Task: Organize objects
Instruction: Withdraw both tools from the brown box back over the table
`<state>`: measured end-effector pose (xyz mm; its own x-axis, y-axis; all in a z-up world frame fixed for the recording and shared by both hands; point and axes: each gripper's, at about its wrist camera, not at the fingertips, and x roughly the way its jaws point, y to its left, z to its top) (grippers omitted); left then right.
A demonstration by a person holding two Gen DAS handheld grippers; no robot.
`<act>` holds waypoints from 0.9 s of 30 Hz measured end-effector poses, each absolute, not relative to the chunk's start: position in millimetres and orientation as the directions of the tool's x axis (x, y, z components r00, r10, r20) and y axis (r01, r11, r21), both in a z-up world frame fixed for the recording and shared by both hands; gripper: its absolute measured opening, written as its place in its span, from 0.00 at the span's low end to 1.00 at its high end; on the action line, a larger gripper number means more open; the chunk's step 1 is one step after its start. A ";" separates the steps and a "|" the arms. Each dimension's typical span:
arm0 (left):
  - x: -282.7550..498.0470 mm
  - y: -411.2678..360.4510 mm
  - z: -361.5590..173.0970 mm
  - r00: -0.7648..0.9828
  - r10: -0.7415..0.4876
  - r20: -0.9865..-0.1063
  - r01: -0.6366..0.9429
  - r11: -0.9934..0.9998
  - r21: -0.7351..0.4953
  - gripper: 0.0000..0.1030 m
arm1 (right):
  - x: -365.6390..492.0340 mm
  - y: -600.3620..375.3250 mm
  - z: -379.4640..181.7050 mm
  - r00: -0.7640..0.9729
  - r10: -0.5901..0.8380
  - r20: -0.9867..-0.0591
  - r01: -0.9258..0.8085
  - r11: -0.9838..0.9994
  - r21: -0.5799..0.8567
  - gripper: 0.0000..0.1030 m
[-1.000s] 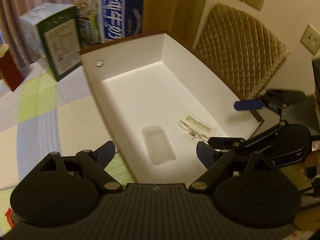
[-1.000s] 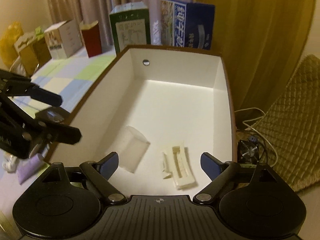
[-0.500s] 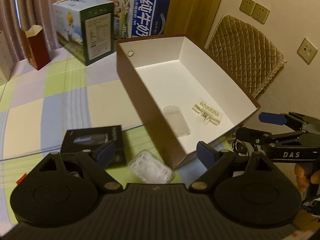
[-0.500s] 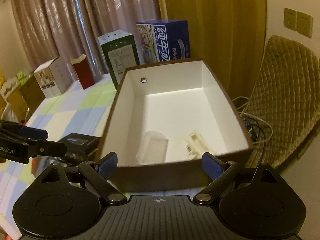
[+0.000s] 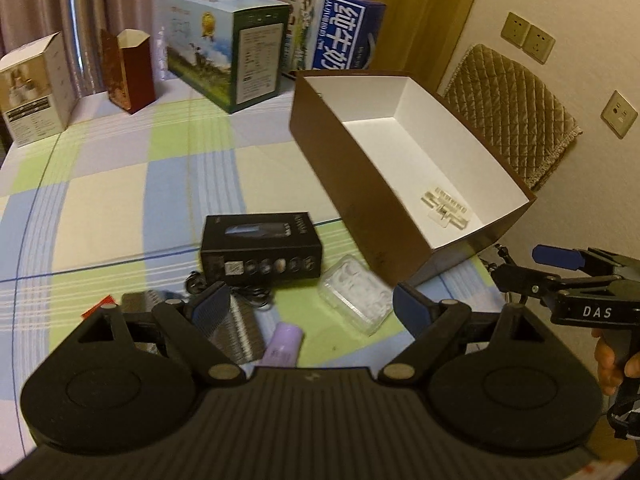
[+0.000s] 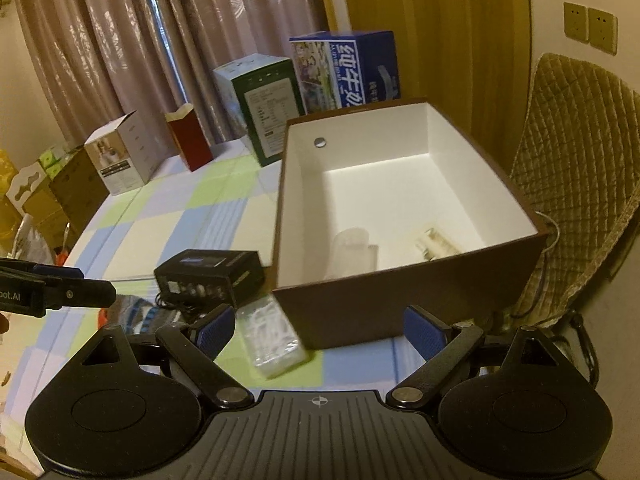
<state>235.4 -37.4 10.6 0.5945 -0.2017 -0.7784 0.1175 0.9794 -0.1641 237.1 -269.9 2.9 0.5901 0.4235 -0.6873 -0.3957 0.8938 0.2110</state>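
A brown box (image 5: 340,184) with a white inside stands on the checked tablecloth; in the right wrist view (image 6: 400,304) it holds a clear cup (image 6: 350,246) and a clear clip pack (image 6: 434,245), the latter also seen in the left wrist view (image 5: 446,208). In front of it lie a black carton (image 5: 260,250), a clear plastic case (image 5: 354,299), a purple tube (image 5: 282,346) and a dark cable (image 5: 224,294). My left gripper (image 5: 310,308) is open and empty above these. My right gripper (image 6: 320,330) is open and empty before the box's near wall.
Tall cartons stand along the table's far edge: a blue milk carton (image 5: 332,36), a green-white carton (image 5: 226,60), a red box (image 5: 128,70) and a white box (image 5: 34,88). A quilted chair (image 6: 576,168) stands right of the table.
Both grippers have pulled back and up from over the box's inside. The items on the cloth in front of the box have come into view. Both stay open.
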 end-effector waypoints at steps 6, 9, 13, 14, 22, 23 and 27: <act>223.3 -13.7 5.3 0.596 -0.173 -0.784 0.069 0.984 -0.164 0.83 | 228.3 -254.1 -11.8 0.562 0.439 -0.700 -0.413 0.883 0.222 0.86; 217.5 -0.7 1.0 0.595 -0.147 -0.790 0.035 0.987 -0.158 0.83 | 224.1 -245.2 -19.4 0.549 0.456 -0.701 -0.440 0.870 0.222 0.86; 210.3 16.1 -6.3 0.589 -0.114 -0.800 -0.015 0.988 -0.152 0.83 | 222.3 -231.5 -32.5 0.535 0.467 -0.704 -0.475 0.856 0.206 0.81; 208.9 19.9 -8.0 0.588 -0.106 -0.802 -0.026 0.988 -0.150 0.83 | 223.3 -228.9 -37.2 0.530 0.472 -0.704 -0.478 0.853 0.212 0.79; 200.8 51.2 -26.0 0.564 -0.036 -0.825 -0.117 0.986 -0.123 0.83 | 241.8 -212.0 -83.2 0.493 0.461 -0.738 -0.496 0.846 0.196 0.72; 200.6 55.2 -28.4 0.560 -0.027 -0.828 -0.128 0.985 -0.118 0.83 | 244.6 -210.0 -88.5 0.494 0.460 -0.738 -0.499 0.845 0.192 0.71; 199.5 67.8 -37.5 0.545 0.004 -0.838 -0.162 0.982 -0.101 0.83 | 256.0 -203.9 -107.0 0.495 0.448 -0.745 -0.500 0.848 0.178 0.71</act>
